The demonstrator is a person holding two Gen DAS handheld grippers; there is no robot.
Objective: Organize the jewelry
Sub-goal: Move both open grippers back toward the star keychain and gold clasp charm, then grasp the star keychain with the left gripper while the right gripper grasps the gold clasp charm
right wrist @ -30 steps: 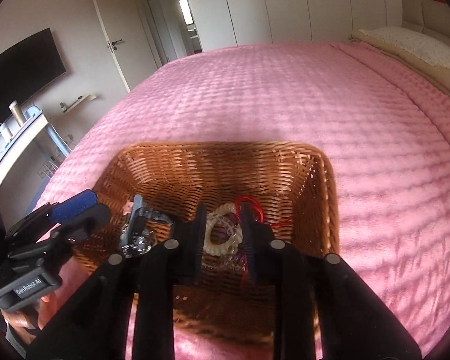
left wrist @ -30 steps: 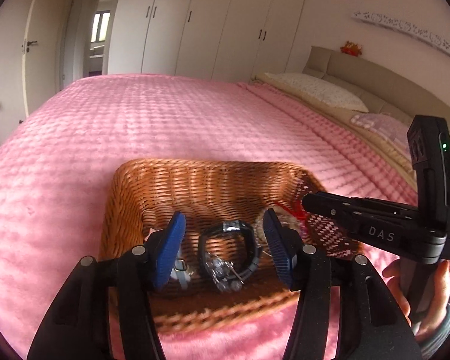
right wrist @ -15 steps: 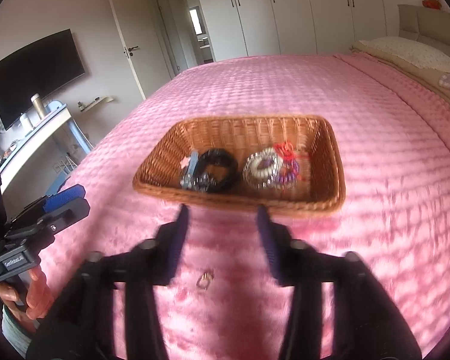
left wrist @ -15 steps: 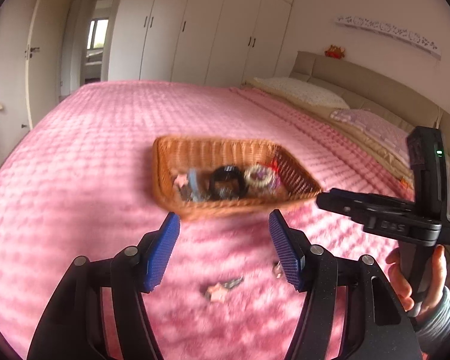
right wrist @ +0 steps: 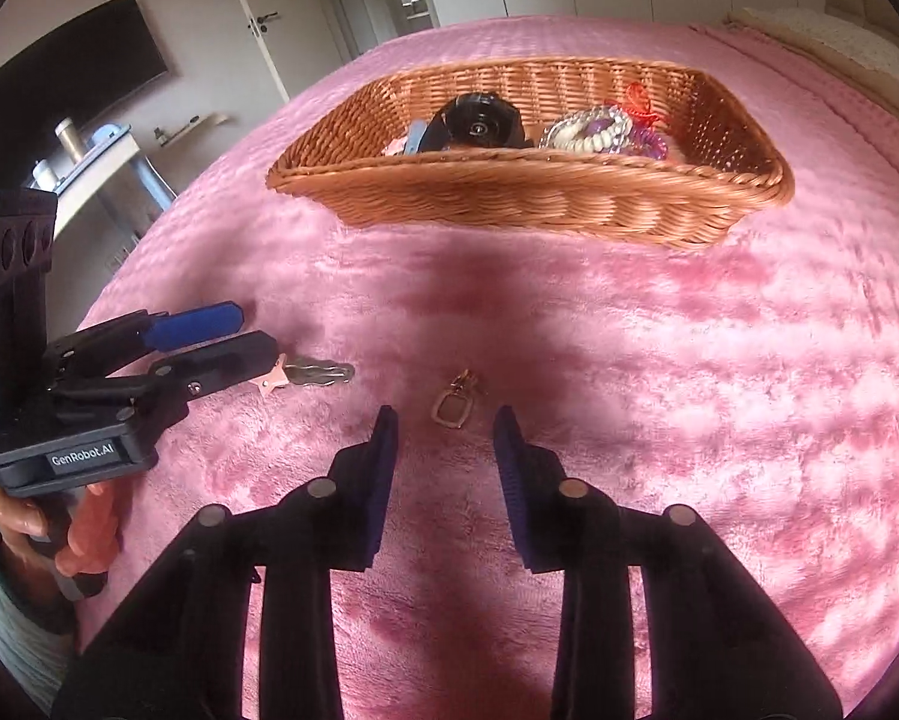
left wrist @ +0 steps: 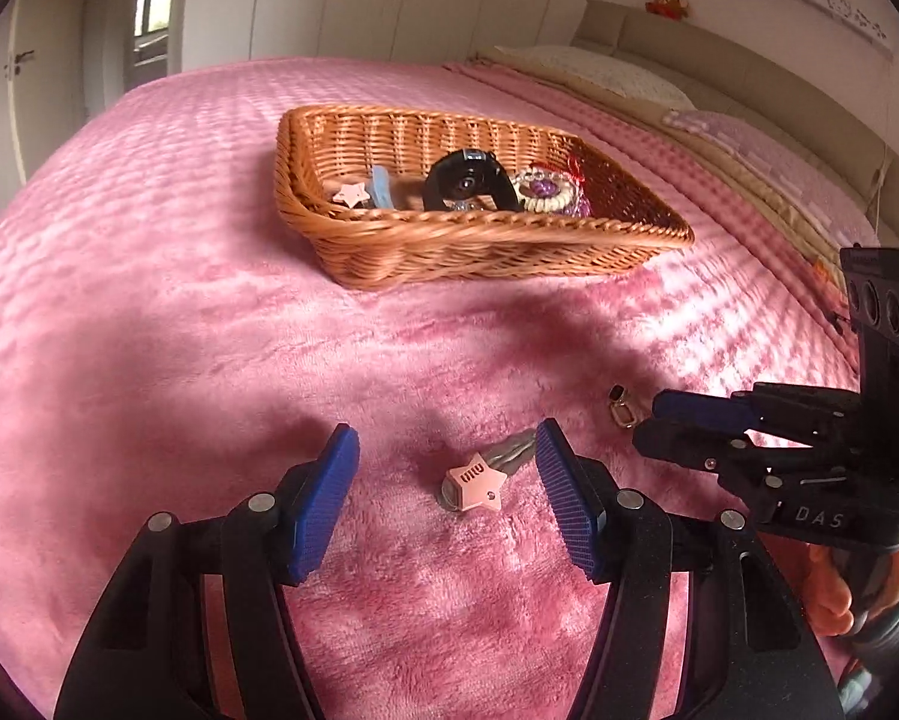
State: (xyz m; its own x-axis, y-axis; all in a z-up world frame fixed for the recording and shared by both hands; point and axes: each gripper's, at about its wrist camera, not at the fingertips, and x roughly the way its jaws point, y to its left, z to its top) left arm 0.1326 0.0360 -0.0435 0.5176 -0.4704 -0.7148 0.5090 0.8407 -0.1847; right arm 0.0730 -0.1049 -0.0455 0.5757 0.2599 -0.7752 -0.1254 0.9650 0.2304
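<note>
A wicker basket point(left wrist: 479, 228) point(right wrist: 509, 180) on the pink blanket holds a black watch point(left wrist: 467, 180) point(right wrist: 479, 123), bead bracelets point(left wrist: 545, 195) point(right wrist: 599, 129) and a small pink star clip point(left wrist: 350, 195). Nearer to me, another pink star hair clip point(left wrist: 473, 480) point(right wrist: 269, 381) lies on the blanket, between the spread fingers of my left gripper point(left wrist: 443, 456) point(right wrist: 233, 342), untouched. A small gold pendant point(right wrist: 452, 405) point(left wrist: 620, 405) lies just ahead of my right gripper point(right wrist: 445, 420) point(left wrist: 653, 420). Its jaws are closing and nothing is pressed between them.
The pink blanket point(left wrist: 179, 360) covers the whole bed. Pillows point(left wrist: 599, 69) and a headboard are at the far right, white wardrobes behind. A desk point(right wrist: 89, 162) and a wall screen stand off the bed's left side. A hand point(right wrist: 83, 534) grips each handle.
Both grippers drew back out of the basket and came down to the blanket near the loose pieces. The right jaws, narrow over the bracelets before, stand wider now.
</note>
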